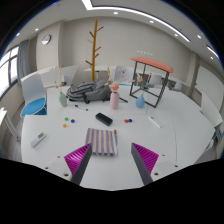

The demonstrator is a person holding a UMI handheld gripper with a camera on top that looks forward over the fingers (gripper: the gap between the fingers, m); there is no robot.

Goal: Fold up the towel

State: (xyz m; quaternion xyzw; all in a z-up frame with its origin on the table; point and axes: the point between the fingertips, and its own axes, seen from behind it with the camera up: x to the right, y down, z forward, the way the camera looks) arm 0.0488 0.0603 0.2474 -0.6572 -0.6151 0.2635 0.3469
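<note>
1. The gripper [112, 160] hovers over a white table [170, 135], fingers apart, nothing between the magenta pads [78, 157].
2. A folded striped towel [101, 141] lies just ahead of them.
3. Beyond it stand a pink cup [114, 96] and a wooden coat stand [96, 45].

Bare table [150, 135] beyond towel [102, 142]; clutter farther.

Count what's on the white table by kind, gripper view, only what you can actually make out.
Striped folded towel: 1, just ahead of the open gripper
Pink bottle: 1
Clear cup: 1
Dark bundle of cloth: 1
Small coloured pieces: about 5, too small to identify
Total: about 9 on the table
</note>
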